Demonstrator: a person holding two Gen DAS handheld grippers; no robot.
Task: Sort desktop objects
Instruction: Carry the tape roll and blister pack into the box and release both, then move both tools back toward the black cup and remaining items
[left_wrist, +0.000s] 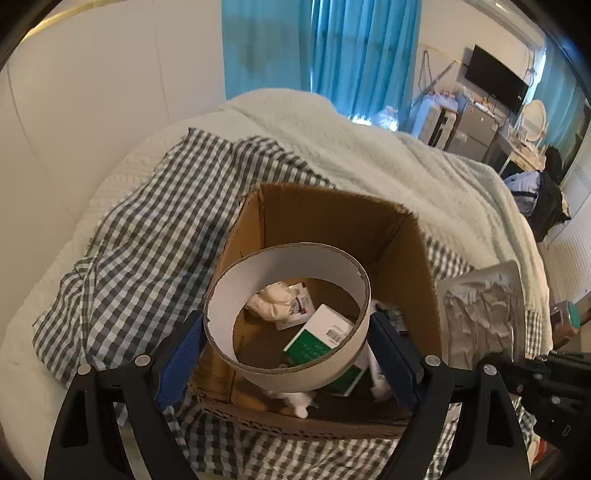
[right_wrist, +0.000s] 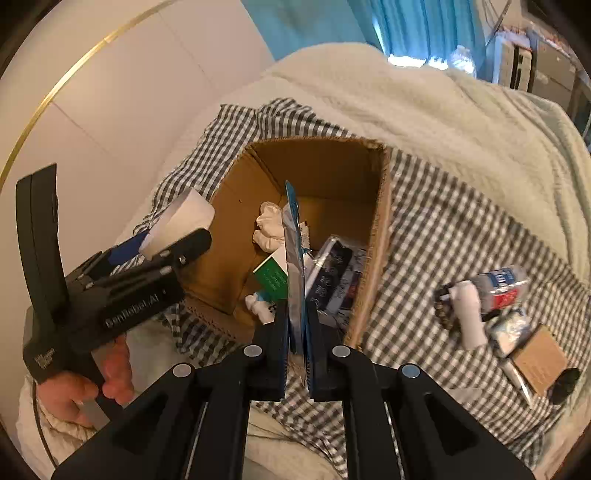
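Left wrist view, lower centre: our left gripper (left_wrist: 287, 343) pinches a cardboard ring (left_wrist: 287, 314) between its blue pads, held above the open cardboard box (left_wrist: 417, 266). Right wrist view, centre: our right gripper (right_wrist: 297, 332) clamps a flat foil packet (right_wrist: 295, 266) edge-on over the same box. At right of that frame, a small bottle (right_wrist: 496, 286) lies on the checked cloth (right_wrist: 443, 229).

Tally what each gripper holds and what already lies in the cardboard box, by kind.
Held cardboard rings: 1, the tape ring in the left gripper
Held flat packets: 1, the foil packet in the right gripper
Green-and-white cartons in the cardboard box: 1
Crumpled white wads in the box: 1
Dark printed packets in the box: 1
Total: 5
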